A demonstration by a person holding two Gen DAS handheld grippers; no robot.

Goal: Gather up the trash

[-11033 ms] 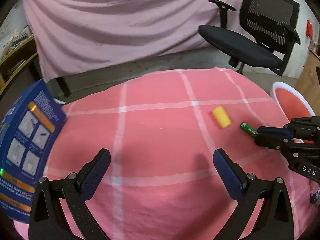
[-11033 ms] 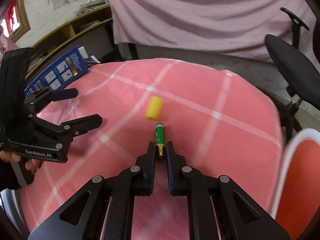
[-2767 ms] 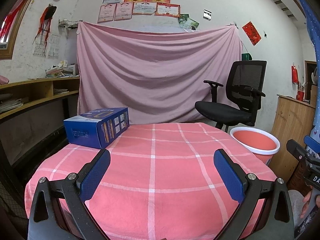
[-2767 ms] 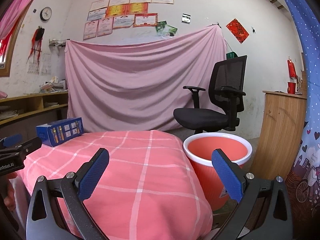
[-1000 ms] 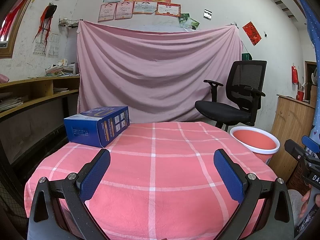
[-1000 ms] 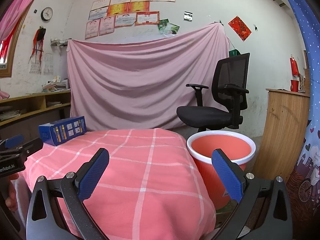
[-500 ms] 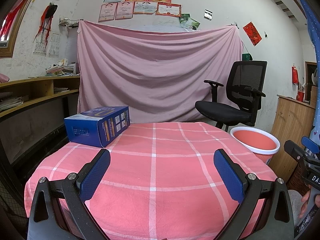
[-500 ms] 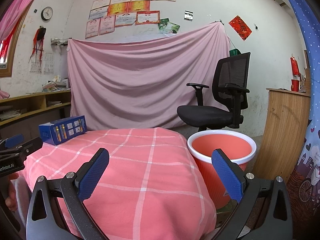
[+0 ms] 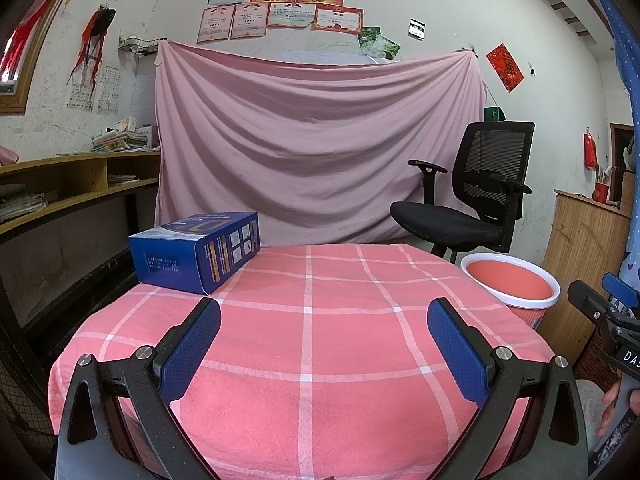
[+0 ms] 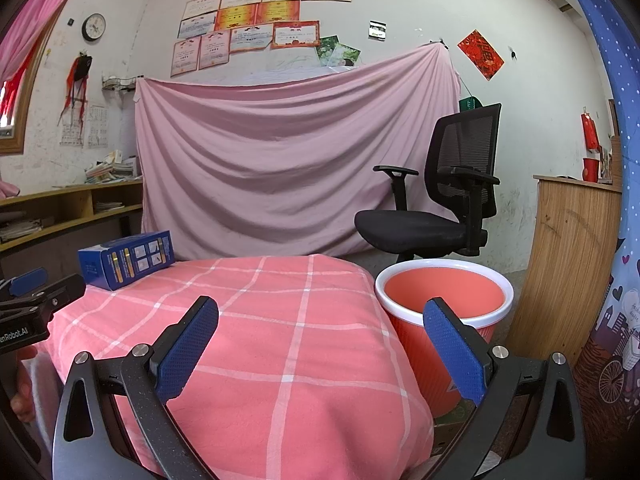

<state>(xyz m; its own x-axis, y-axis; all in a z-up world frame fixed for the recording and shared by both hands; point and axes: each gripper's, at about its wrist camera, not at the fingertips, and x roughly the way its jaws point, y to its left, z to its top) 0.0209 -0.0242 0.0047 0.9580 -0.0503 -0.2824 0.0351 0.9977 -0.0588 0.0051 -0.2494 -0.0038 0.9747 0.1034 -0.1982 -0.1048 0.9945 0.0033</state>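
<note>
My left gripper is open and empty, held at the near edge of the table with the pink checked cloth. My right gripper is open and empty, over the table's right near corner. The red bin with a white rim stands on the floor right of the table; it also shows in the left wrist view. A blue box lies on the table's far left, also in the right wrist view. No battery or yellow piece shows on the cloth.
A black office chair stands behind the table by a pink hanging sheet. A wooden cabinet stands right of the bin. Wooden shelves run along the left wall.
Both grippers have held nearly still over the last second. Eleven seconds ago the right gripper was shut on a battery beside a yellow piece on the cloth; both are gone now.
</note>
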